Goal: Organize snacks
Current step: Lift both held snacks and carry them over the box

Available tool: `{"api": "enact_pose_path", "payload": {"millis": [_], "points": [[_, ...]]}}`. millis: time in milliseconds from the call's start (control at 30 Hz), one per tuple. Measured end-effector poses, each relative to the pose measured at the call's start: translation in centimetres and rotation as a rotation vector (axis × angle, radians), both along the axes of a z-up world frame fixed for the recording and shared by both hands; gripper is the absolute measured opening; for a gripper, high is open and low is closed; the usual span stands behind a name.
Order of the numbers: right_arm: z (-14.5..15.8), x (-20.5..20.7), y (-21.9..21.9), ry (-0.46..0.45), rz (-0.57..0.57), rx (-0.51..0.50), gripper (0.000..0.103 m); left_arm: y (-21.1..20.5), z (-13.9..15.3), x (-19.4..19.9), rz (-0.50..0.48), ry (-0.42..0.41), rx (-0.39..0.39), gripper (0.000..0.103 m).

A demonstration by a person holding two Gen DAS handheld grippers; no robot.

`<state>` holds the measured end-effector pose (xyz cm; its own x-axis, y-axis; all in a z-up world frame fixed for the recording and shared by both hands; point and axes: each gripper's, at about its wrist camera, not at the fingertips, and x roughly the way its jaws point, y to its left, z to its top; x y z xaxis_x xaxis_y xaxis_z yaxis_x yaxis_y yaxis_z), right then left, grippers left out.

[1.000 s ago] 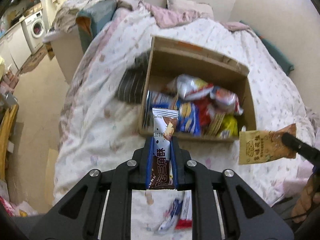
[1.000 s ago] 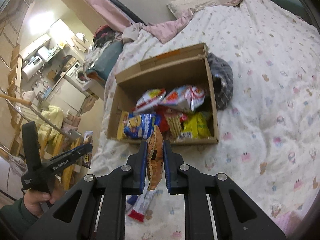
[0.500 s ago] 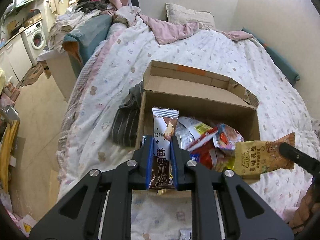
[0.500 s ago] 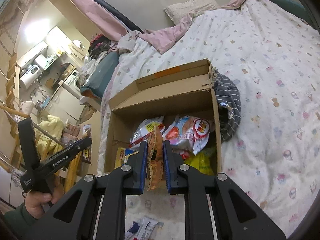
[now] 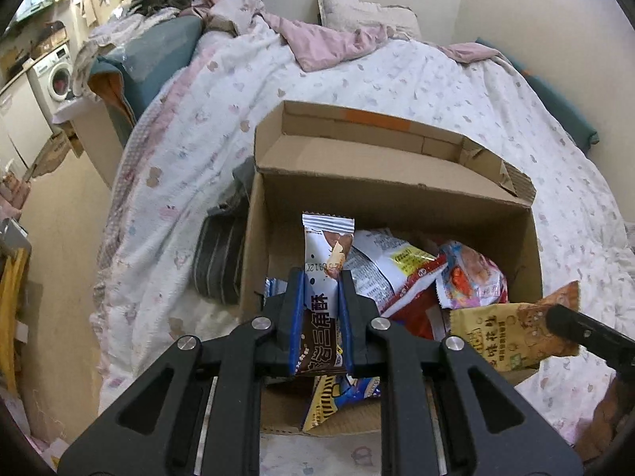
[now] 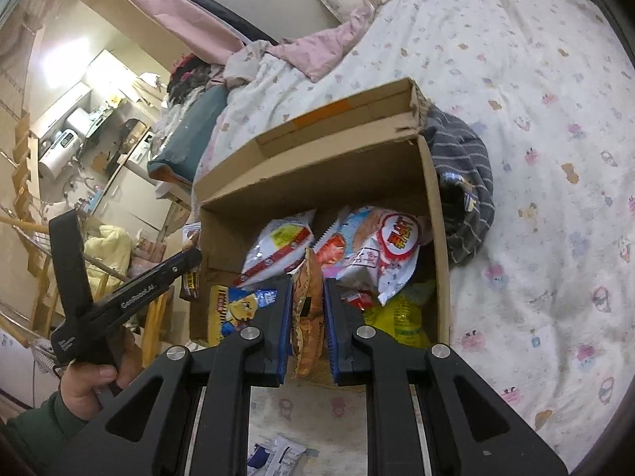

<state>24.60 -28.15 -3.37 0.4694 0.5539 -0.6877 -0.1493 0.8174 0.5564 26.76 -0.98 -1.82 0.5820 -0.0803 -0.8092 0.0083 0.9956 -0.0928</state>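
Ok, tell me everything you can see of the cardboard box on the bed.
The cardboard box is plain brown corrugated card, open-topped, with its far flap folded back, torn at one corner and bearing an orange tape strip. It sits on the patterned bedspread, a striped grey garment against one side. Inside lie several snack packets, loosely piled.

The white-and-brown wafer packet (image 5: pixel 322 277) carries large Chinese characters "三角酥" — and a stamped code, partly legible, reading about "912X". The yellow peanut packet (image 5: pixel 504 337) shows "味花生". The black handle (image 6: pixel 131 293) bears white lettering — too blurred to read surely.
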Motion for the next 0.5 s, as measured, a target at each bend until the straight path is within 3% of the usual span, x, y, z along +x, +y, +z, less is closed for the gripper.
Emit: {"api": "enact_pose_path", "payload": {"millis": [500], "points": [[-1.9,0.9,1.1,0.077,0.019,-0.055,0.016,-0.5,-0.1,-0.6,-0.043,-0.001,0.007,0.014]]}}
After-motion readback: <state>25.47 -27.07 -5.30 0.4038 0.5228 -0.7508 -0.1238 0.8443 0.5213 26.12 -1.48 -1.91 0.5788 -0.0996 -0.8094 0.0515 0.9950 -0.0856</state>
